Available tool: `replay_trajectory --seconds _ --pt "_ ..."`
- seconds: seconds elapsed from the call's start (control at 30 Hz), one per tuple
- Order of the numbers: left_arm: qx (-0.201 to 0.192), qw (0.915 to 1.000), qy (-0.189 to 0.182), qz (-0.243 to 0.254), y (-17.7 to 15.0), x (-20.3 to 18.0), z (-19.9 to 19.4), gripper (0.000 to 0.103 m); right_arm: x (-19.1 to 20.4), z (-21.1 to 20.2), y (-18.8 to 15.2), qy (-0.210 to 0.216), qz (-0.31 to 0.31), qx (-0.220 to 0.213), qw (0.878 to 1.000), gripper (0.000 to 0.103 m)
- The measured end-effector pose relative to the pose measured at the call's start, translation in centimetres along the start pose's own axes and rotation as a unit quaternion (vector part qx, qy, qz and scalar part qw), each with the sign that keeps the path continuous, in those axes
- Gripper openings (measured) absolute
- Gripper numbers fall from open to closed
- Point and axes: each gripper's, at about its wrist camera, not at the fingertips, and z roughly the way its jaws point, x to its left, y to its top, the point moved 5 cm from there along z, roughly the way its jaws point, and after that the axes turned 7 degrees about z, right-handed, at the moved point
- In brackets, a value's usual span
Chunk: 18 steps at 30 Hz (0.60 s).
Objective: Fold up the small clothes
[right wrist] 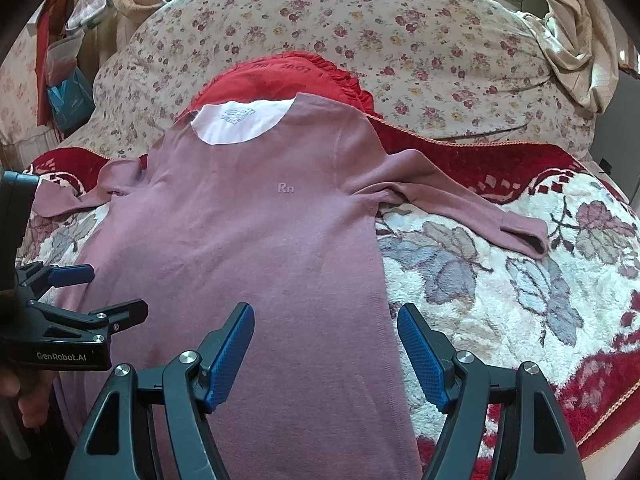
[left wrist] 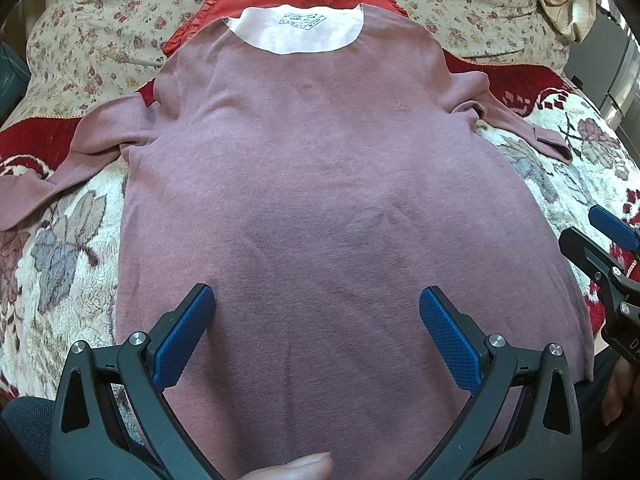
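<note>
A mauve long-sleeved shirt (left wrist: 320, 184) lies flat, front up, on a fleecy floral blanket, its white-lined neck (left wrist: 298, 32) farthest from me and both sleeves spread out sideways. My left gripper (left wrist: 318, 300) hovers open over the lower middle of the shirt, nothing between its blue pads. My right gripper (right wrist: 326, 320) is open above the shirt's (right wrist: 248, 240) right side seam near the hem, also holding nothing. Each gripper shows in the other's view: the right gripper (left wrist: 604, 240) at the edge, the left gripper (right wrist: 100, 292) at the far left.
A red ruffled garment (right wrist: 288, 76) lies under the shirt's collar. Behind it is a flowered pillow (right wrist: 400, 40). The red-bordered blanket (right wrist: 500, 280) spreads to the right. A thumb (left wrist: 296, 466) shows at the bottom of the left wrist view.
</note>
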Motion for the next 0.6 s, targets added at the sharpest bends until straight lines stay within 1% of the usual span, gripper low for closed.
replay_trajectory --seconds 0.33,0.43,0.53,0.57,0.6 --pt "0.001 1.0000 0.001 0.001 -0.09 0.10 0.10 0.103 0.22 0.23 -0.04 -0.002 -0.007 -0.003 1.000 0.072" --pt "0.000 1.0000 0.001 0.000 -0.10 0.16 0.10 0.103 0.24 0.28 -0.11 -0.012 -0.017 -0.006 1.000 0.072" --pt "0.000 1.0000 0.000 0.000 -0.06 0.10 0.10 0.103 0.30 0.31 -0.04 0.001 -0.003 -0.009 1.000 0.072" --pt "0.000 1.0000 0.000 0.000 -0.08 0.13 0.12 0.103 0.23 0.28 -0.06 -0.011 -0.015 -0.008 1.000 0.072" --pt "0.001 1.0000 0.001 0.001 -0.06 0.11 0.11 0.103 0.23 0.31 -0.09 -0.014 -0.018 -0.007 1.000 0.072"
